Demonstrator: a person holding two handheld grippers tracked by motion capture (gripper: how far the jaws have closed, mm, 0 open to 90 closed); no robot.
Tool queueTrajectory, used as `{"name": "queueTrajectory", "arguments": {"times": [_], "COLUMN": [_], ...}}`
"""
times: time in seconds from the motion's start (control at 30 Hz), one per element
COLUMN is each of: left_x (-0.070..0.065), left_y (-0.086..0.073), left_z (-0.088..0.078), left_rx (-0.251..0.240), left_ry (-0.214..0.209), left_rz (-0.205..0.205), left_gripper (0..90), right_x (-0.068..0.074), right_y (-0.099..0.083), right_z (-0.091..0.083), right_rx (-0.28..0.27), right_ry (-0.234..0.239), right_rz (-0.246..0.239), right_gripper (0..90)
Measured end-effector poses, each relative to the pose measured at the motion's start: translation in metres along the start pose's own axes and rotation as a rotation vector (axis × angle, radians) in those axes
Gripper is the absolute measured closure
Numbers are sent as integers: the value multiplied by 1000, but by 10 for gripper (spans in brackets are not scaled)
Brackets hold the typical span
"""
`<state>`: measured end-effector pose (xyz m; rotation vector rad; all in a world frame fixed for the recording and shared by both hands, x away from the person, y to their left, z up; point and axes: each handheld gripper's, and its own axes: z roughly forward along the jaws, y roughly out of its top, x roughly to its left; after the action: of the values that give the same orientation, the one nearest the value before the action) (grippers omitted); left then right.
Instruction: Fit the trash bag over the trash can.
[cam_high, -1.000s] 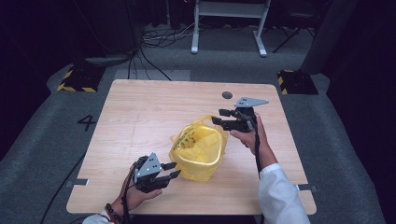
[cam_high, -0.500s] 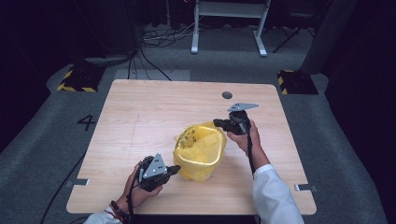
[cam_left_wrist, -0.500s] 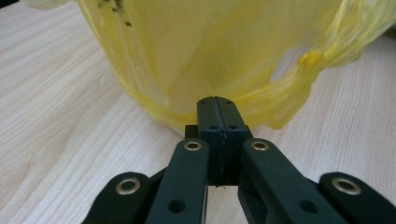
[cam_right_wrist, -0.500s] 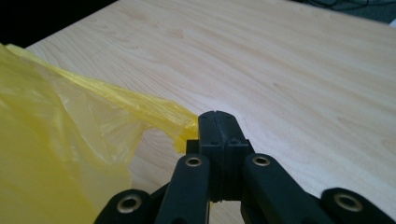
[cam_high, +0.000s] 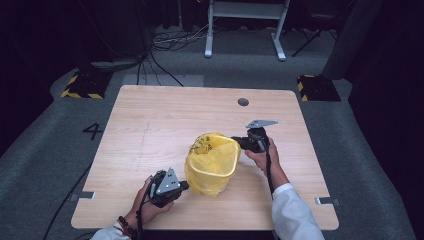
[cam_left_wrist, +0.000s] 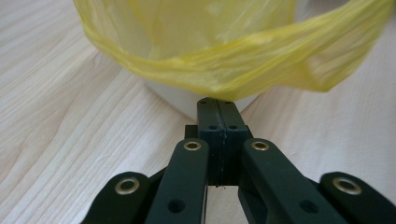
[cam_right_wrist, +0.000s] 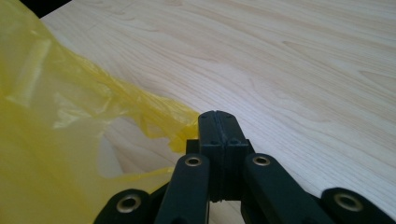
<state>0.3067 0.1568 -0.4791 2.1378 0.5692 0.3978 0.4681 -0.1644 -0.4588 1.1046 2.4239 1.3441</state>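
Between both jaws, yellow bag (cam_high: 212, 162)

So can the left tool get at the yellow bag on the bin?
Probably yes. The left tool sits shut right at the white bin, just under the folded-down edge of the yellow bag, with bare table around it. It would need to open and lift a little first.

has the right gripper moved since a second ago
Yes. The right gripper has come toward the near edge, away from the table's round hole, and now sits at the yellow bag's rim.
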Motion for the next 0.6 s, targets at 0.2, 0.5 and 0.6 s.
{"name": "queueTrajectory", "arguments": {"times": [0.2,0.5,0.6], "left_x": [-8,-9,-1], "left_y": [1,13,15], "left_z": [-24,-25,-19], "left_rx": [-93,-133,-127], "left_ry": [-43,-155,-143], "left_rz": [-78,-298,-370], "left_gripper": [381,216,210], "right_x": [4,14,15], "right_y": [6,11,12], "right_z": [-25,-38,-37], "right_rx": [-82,-107,-102], "right_ry": [-38,-39,-43], "right_rz": [-15,-52,-71], "right_gripper": [740,594,577]}}
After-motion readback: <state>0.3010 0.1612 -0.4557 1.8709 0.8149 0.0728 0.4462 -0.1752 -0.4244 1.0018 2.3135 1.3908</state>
